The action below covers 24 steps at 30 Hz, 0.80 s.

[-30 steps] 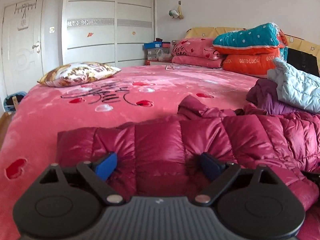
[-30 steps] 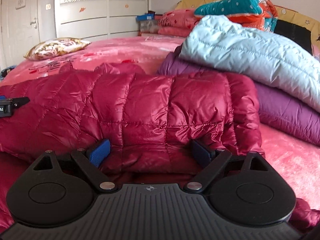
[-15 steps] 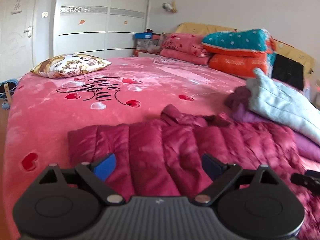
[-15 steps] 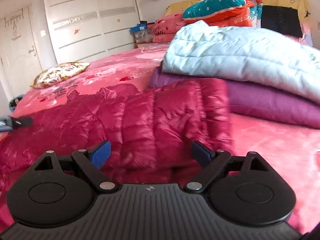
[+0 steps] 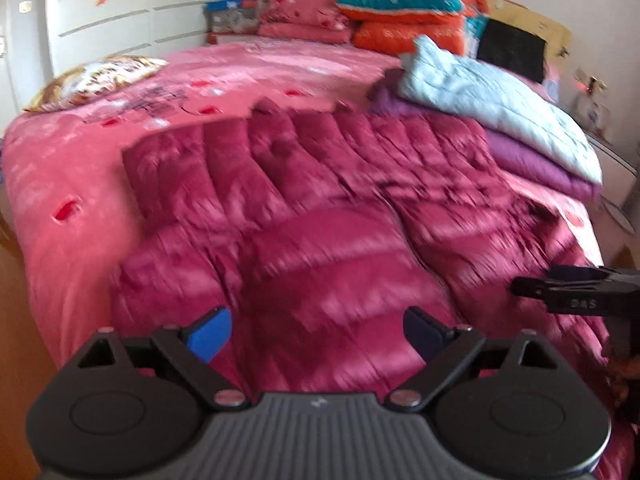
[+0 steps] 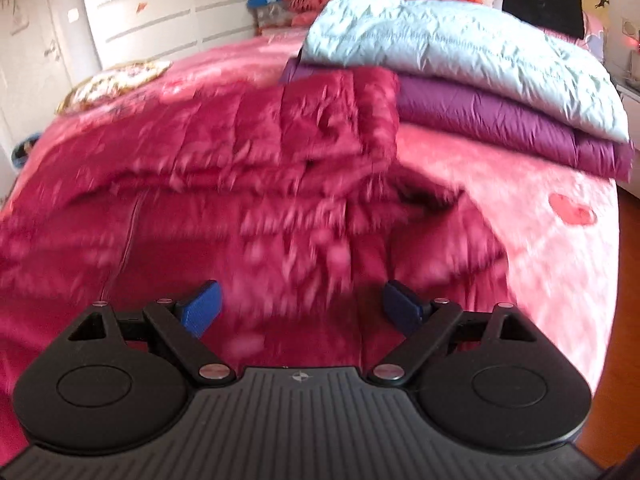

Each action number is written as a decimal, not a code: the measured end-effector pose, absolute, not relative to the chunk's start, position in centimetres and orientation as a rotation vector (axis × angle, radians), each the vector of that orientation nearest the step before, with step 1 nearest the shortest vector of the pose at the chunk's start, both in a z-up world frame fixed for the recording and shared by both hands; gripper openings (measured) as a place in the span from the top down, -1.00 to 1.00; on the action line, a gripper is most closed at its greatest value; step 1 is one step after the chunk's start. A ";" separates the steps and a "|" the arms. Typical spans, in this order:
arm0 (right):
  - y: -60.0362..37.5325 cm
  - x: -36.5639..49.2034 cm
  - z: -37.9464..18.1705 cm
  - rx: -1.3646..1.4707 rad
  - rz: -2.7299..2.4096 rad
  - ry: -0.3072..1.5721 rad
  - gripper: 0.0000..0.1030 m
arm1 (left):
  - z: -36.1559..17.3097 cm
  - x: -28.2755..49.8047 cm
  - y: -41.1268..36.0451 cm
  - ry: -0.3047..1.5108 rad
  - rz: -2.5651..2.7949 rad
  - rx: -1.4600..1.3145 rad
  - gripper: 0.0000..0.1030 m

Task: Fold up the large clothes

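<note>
A dark red quilted down jacket (image 5: 320, 208) lies spread on the pink bed, its far part folded over the near part; it also shows in the right wrist view (image 6: 240, 184). My left gripper (image 5: 318, 334) is open and empty above the jacket's near edge. My right gripper (image 6: 300, 308) is open and empty above the jacket's right part. The right gripper's fingers (image 5: 560, 286) show at the right edge of the left wrist view. Both views are motion blurred.
A folded purple jacket (image 6: 500, 116) with a light blue jacket (image 6: 460, 44) on top lies at the right of the bed. A patterned pillow (image 5: 96, 80) lies far left. Stacked quilts (image 5: 400, 8) sit at the headboard. Pink blanket (image 5: 72, 176), wardrobe (image 6: 152, 4) behind.
Both grippers have risen and pulled back from the jacket and now look down on it. They stayed open. The jacket's far part now lies folded over the near part.
</note>
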State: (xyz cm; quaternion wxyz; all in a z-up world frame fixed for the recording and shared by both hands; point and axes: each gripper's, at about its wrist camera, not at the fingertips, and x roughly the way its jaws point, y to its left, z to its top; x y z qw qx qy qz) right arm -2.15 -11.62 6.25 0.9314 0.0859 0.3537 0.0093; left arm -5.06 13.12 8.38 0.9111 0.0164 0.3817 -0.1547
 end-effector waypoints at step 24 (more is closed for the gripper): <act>-8.5 -17.1 6.8 0.101 0.055 0.845 -1.00 | 9.4 -16.6 15.0 0.826 -0.446 0.006 -0.81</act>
